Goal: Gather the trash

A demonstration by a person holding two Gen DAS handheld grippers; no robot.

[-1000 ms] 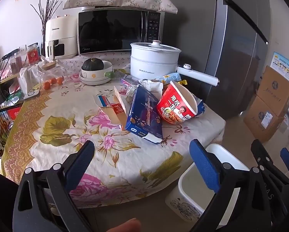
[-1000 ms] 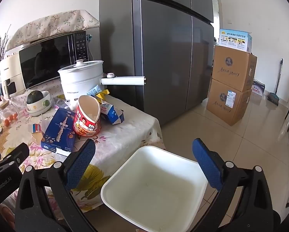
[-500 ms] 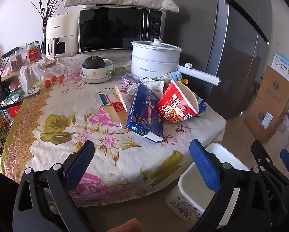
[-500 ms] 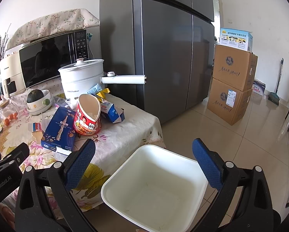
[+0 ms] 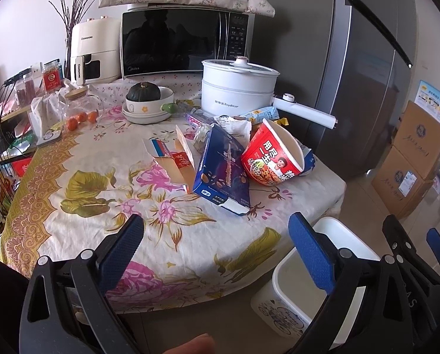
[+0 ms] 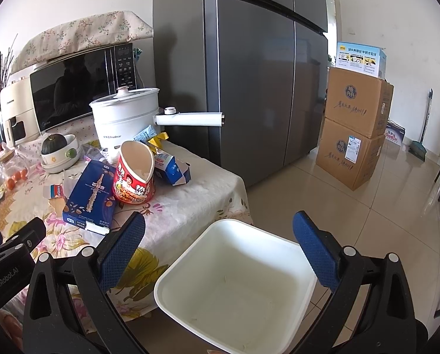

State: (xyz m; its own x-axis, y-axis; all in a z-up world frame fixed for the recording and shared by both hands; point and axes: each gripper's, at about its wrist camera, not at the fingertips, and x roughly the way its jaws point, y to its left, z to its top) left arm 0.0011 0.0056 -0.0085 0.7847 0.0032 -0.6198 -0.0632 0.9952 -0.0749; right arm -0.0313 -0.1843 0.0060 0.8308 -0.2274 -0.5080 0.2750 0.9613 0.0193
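Above white bin (image 6: 234, 280) – right gripper (image 6: 217, 250) wide apart, empty

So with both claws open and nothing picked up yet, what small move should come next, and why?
Probably ease the left claw forward toward the blue box, the trash lying nearest the table's front edge. Both it and the right claw are open and hold nothing, the white bin beside the table looks empty, and the red noodle cup lies farther back.
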